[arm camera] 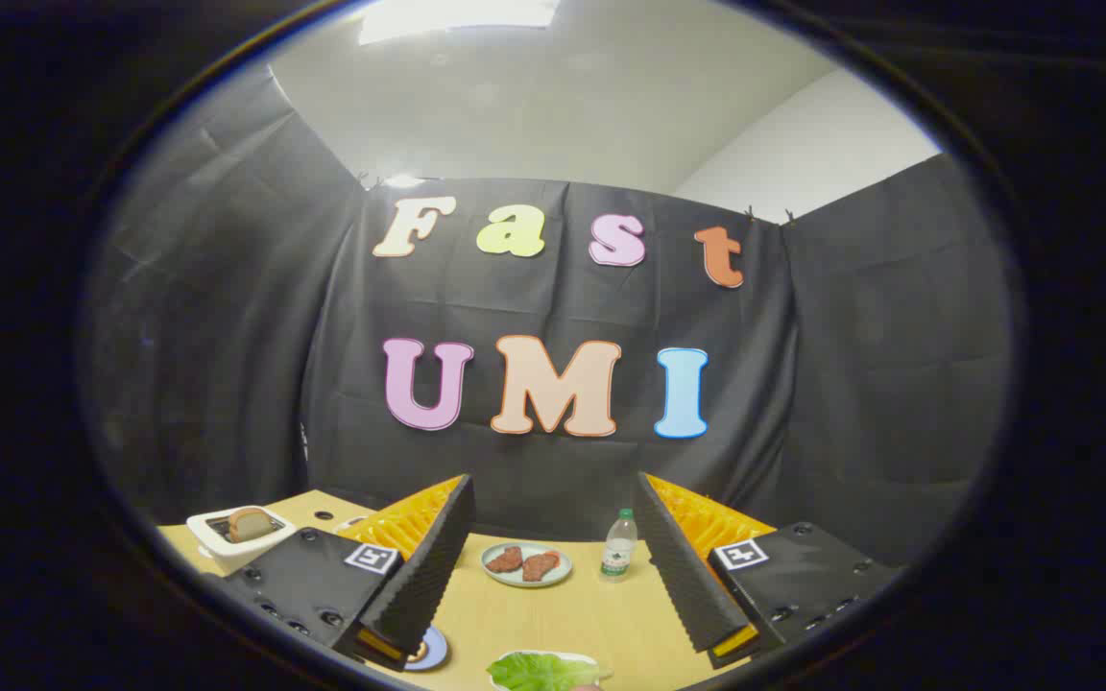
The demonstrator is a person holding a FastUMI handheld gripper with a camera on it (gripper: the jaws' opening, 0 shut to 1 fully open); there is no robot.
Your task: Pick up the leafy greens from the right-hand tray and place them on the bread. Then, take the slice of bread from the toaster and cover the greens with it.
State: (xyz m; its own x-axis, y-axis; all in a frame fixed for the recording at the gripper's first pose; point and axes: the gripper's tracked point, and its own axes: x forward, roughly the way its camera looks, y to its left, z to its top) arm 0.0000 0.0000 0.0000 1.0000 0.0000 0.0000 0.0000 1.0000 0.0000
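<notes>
**Tongs Open Above Tabletop**

The tongs [553, 576] are spread wide, holding nothing. Nearest, between the fingers, one green leafy lettuce piece [541, 670] lies on the light wooden tabletop [563, 614]. Beyond: one round pale plate [526, 564] carrying two reddish-brown meat slices, and one clear plastic bottle [618, 545]. Left of the fingers, one white toaster [236, 533] holds one brown bread slice [248, 523].

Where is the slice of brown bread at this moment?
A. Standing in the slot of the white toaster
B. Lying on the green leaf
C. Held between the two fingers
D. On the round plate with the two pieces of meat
A: the slice of brown bread stands up out of the white toaster, away from the open fingers, which hold nothing.
</notes>
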